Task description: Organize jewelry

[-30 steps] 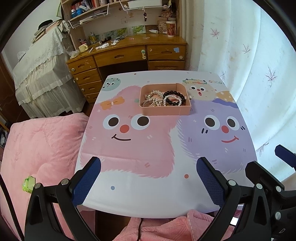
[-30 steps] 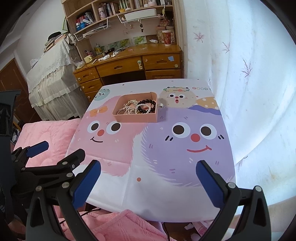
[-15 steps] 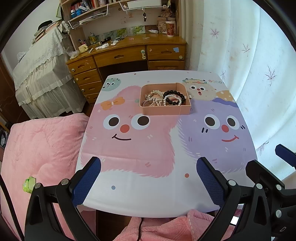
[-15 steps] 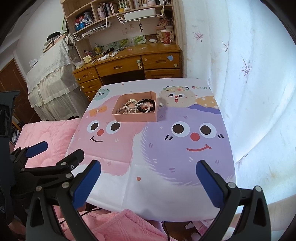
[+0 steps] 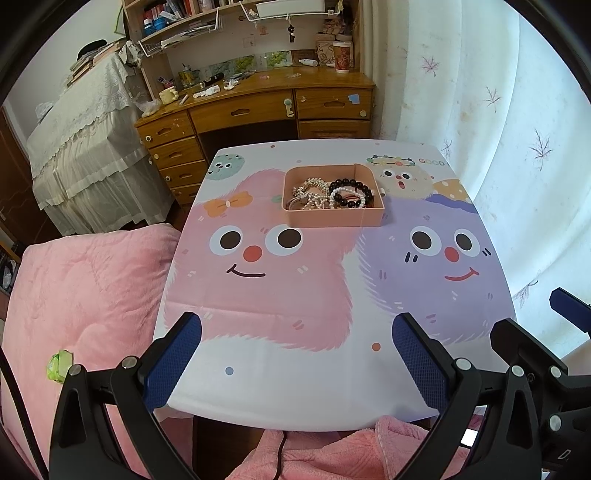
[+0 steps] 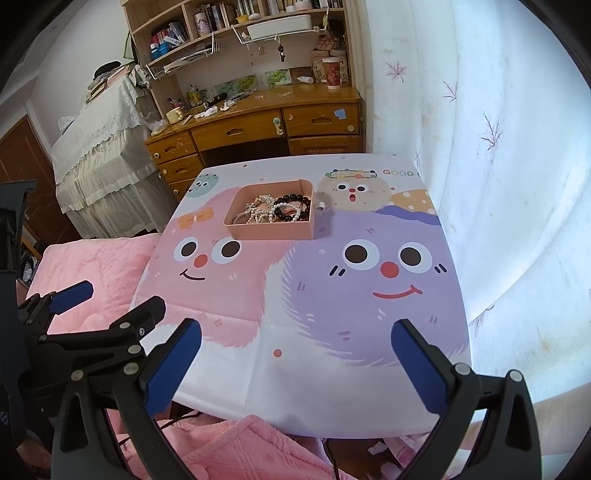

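Left gripper (image 5: 297,354) and right gripper (image 6: 295,350) spread wide and empty at lower frame, pink tray (image 5: 332,218) of bracelets (image 5: 345,194) upper centre, tablecloth (image 5: 332,295) bare between, wooden desk (image 5: 258,107) behind.

I'm looking across a small table (image 5: 258,387) covered in a cartoon-printed cloth with a pink and a purple fuzzy face. Beyond it stands a wooden desk (image 5: 258,107) with drawers on both sides of a dark kneehole, its top cluttered, and a wooden bookshelf (image 6: 229,22) above it packed with books. To my left a piece of furniture sits under a white lace cover (image 5: 85,147), and a pink quilt (image 5: 81,295) lies beside the table. On my right a pale curtain (image 6: 498,147) with leaf sprigs glows with daylight. The far wall (image 6: 74,48) is plain white
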{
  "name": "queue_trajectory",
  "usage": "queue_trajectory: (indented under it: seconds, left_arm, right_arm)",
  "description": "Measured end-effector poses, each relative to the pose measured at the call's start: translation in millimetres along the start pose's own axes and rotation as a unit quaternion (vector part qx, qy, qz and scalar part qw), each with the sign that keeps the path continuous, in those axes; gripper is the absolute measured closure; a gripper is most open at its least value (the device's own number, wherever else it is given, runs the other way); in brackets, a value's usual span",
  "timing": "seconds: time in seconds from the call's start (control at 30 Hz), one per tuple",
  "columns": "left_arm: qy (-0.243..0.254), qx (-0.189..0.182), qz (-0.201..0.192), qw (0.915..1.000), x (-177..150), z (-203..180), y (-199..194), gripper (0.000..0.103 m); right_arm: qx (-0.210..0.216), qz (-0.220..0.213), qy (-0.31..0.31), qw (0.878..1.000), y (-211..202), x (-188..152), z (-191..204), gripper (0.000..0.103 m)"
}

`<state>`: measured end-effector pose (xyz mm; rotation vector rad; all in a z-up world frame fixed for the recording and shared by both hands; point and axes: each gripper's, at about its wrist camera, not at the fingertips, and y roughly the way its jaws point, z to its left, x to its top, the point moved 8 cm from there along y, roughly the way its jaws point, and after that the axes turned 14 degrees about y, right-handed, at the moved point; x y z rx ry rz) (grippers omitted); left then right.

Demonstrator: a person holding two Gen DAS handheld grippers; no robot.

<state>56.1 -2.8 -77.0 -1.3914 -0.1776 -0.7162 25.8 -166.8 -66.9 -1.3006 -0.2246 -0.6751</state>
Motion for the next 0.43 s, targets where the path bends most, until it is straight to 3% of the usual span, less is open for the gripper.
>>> queue_trajectory:
  seconds: [0.43]
  left_arm:
    - [0.0,0.002,-0.001,1.0,-0.9,2.2,-0.7,0.001]
  right_arm:
    - [0.0,0.0,0.0,1.0,0.0,0.0,-0.3,0.0]
